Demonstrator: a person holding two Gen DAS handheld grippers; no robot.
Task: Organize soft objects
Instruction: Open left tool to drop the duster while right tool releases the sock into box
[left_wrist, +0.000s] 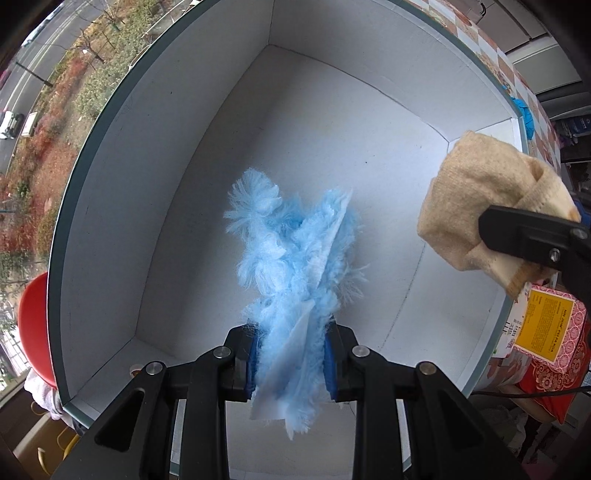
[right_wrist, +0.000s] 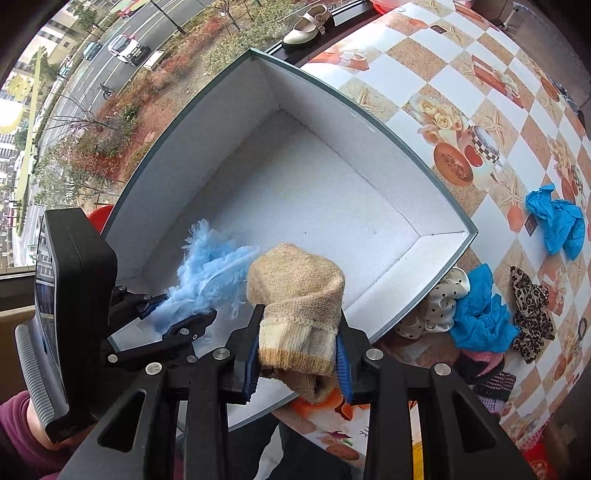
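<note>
My left gripper (left_wrist: 291, 360) is shut on a fluffy light-blue duster cloth (left_wrist: 295, 254), which hangs over the white inside of an open box (left_wrist: 184, 192). In the right wrist view the same left gripper (right_wrist: 177, 312) holds the blue fluff (right_wrist: 210, 266) at the box's near left side. My right gripper (right_wrist: 295, 354) is shut on a rolled tan sock (right_wrist: 295, 291) above the box's near rim (right_wrist: 391, 321). The left wrist view shows the sock (left_wrist: 484, 206) at the right, over the box's right wall, pinched by a black finger (left_wrist: 532, 236).
The box (right_wrist: 332, 192) has a teal rim and stands on a checkered tablecloth (right_wrist: 461, 96). Right of it lie crumpled blue cloths (right_wrist: 480, 317), a second blue one (right_wrist: 557, 221), a dotted white cloth (right_wrist: 439, 302) and a leopard scrunchie (right_wrist: 532, 310). A shoe (right_wrist: 306, 26) sits on the window ledge.
</note>
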